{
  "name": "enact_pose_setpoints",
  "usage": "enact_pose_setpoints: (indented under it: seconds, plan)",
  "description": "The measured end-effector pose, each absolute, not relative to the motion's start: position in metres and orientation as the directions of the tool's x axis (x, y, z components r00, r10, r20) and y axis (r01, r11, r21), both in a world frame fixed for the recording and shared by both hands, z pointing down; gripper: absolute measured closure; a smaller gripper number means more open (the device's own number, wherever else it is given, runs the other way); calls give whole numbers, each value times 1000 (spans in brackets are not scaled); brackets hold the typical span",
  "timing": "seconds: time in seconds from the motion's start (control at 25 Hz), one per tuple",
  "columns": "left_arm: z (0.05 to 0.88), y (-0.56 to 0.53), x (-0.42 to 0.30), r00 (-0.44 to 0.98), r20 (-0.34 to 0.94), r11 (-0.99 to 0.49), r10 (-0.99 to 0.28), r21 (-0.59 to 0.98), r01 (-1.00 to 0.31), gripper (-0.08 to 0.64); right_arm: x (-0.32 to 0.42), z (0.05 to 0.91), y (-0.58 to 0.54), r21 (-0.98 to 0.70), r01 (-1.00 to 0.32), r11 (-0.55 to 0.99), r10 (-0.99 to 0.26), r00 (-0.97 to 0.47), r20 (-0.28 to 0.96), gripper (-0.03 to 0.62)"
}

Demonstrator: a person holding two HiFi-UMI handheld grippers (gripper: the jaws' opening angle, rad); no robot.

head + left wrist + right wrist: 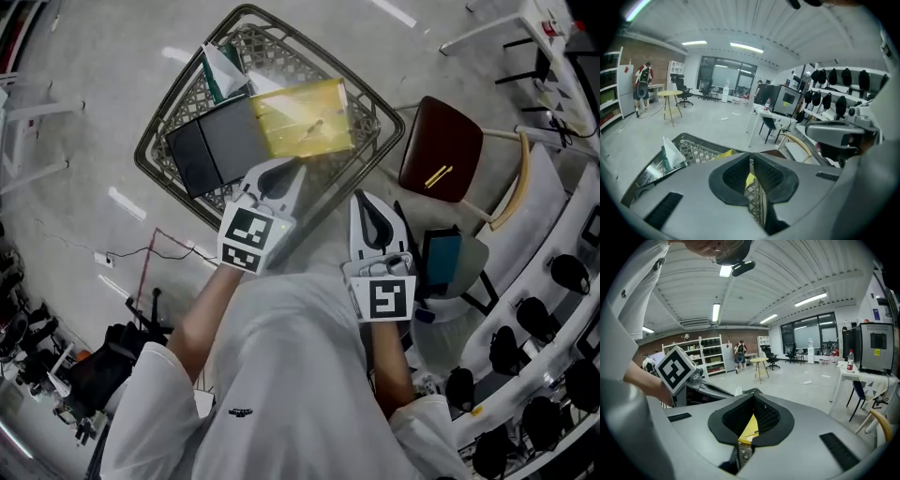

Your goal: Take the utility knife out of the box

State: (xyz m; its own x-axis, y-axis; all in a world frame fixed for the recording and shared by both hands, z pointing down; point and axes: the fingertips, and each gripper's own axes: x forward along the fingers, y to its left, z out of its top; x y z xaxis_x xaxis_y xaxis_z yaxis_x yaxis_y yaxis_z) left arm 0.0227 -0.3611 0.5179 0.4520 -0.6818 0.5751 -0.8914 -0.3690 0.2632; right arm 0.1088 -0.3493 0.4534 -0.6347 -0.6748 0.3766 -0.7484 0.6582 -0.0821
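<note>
While both grippers hover over its near corner, the large metal wire-mesh basket (183, 103) stands on the grey floor, set cornerwise to the person.

Brown padded chair with pale wooden back (441, 141): just right of the basket, seat facing up.

Translucent yellow plastic box (300, 117): lying flat in the basket's right half, its left edge against the dark panels.

Two flat dark grey panels (216, 150): side by side in the basket's left half.

Green-and-white carton (223, 73): leaning at the basket's far left wall, beyond the panels.

Left gripper (751, 158): white body with marker cube, above the basket's near rim and pointing at the yellow box. Black ribbed pads pressed together, nothing between them.

Right gripper (753, 401): beside the left one, outside the basket's near-right rim and pointing towards the gap between basket and chair. Pads closed tip to tip, nothing pinched; the yellow box shows beyond them.

Slim yellow stick-like object (438, 175): lying on the chair seat, apart from both grippers.

Small slim object (314, 123): at the middle of the yellow box, seen through the plastic.

Utility knife: too small to tell which of the two slim objects it is.
</note>
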Motion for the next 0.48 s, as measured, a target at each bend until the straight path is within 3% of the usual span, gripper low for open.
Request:
enact_pose_setpoints:
  seconds: [0.32, 0.48]
  plan:
    - [572, -393, 21, 427, 628, -352, -651, 249, -902, 550, 107, 486, -378, -121, -734, 669, -639, -650, 411, 593]
    - [598, -403, 29, 429, 654, -373, -623, 233, -898, 491, 112, 498, -389, -134, -729, 671, -625, -653, 427, 594]
